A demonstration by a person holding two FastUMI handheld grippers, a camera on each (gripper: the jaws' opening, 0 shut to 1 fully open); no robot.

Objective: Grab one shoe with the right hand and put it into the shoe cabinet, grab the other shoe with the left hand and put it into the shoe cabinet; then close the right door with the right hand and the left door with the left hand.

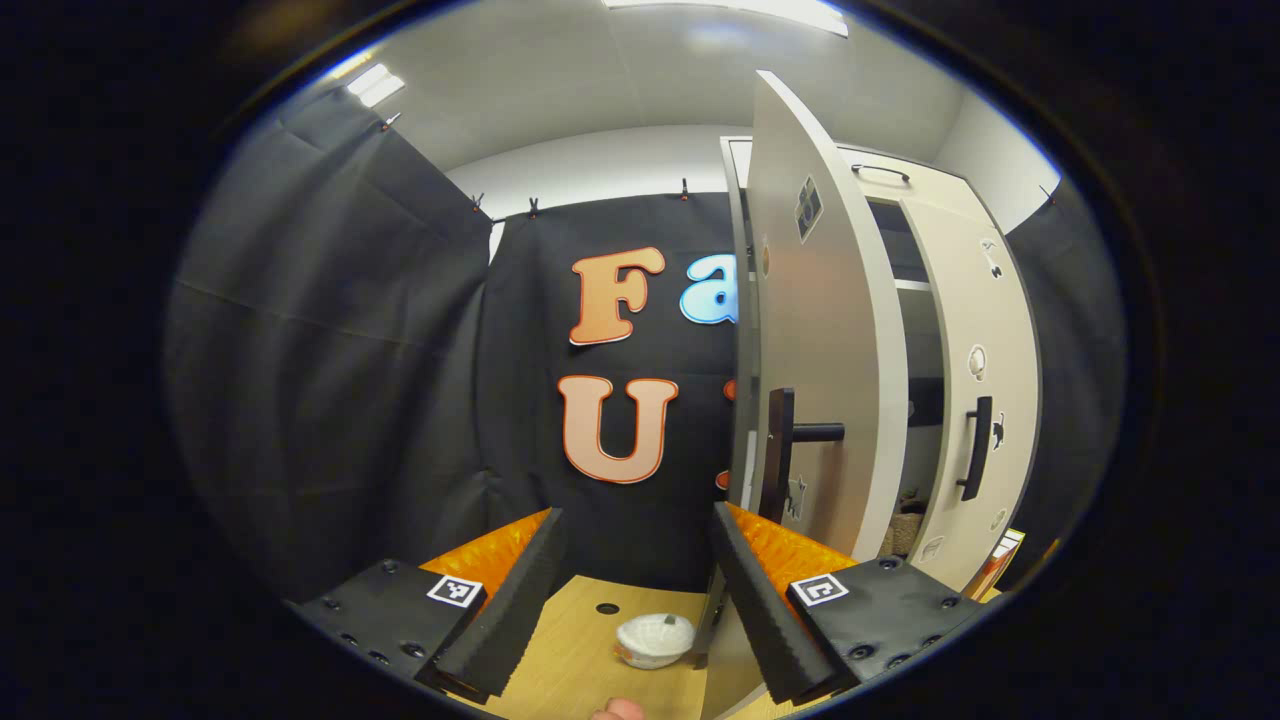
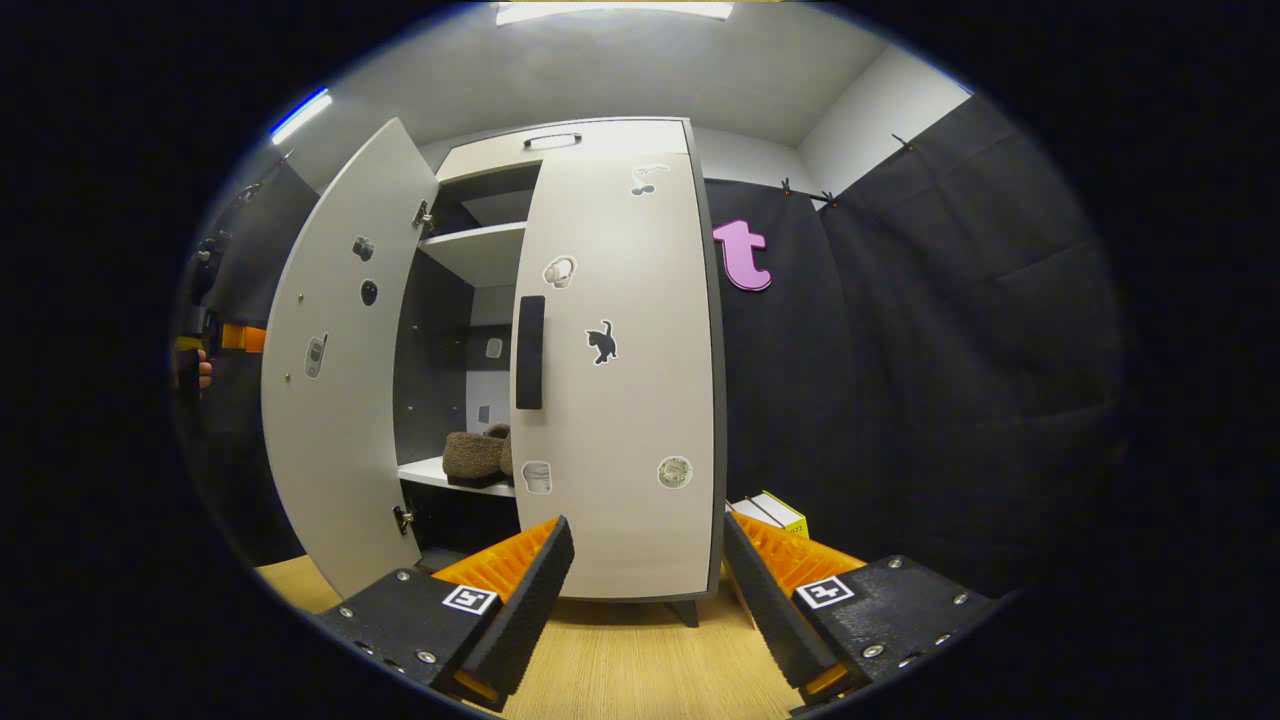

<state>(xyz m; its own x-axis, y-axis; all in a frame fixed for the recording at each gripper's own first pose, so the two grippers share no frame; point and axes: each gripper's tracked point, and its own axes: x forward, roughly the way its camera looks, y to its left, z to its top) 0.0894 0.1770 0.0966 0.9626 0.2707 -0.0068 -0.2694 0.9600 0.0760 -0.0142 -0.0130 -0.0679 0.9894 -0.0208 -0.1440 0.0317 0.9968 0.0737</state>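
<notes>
Both shoes [image 2: 478, 455] sit inside the cabinet [image 2: 470, 255]; left door [image 1: 815, 330] ajar at one o'clock; left gripper [image 1: 637, 590] and right gripper [image 2: 645, 590] gape, empty

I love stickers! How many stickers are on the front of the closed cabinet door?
5: top one, one above the handle, cat in the middle, two low, and. The gripper fingers may hide more.

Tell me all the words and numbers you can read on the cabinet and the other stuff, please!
No words or numbers can be read.
Door stickers, like the cat sticker on the right door: pictures, no words.
Yellow box just past that door: print too small to read.
Square marker on the right gripper: a black-and-white pattern, no letters.
</notes>
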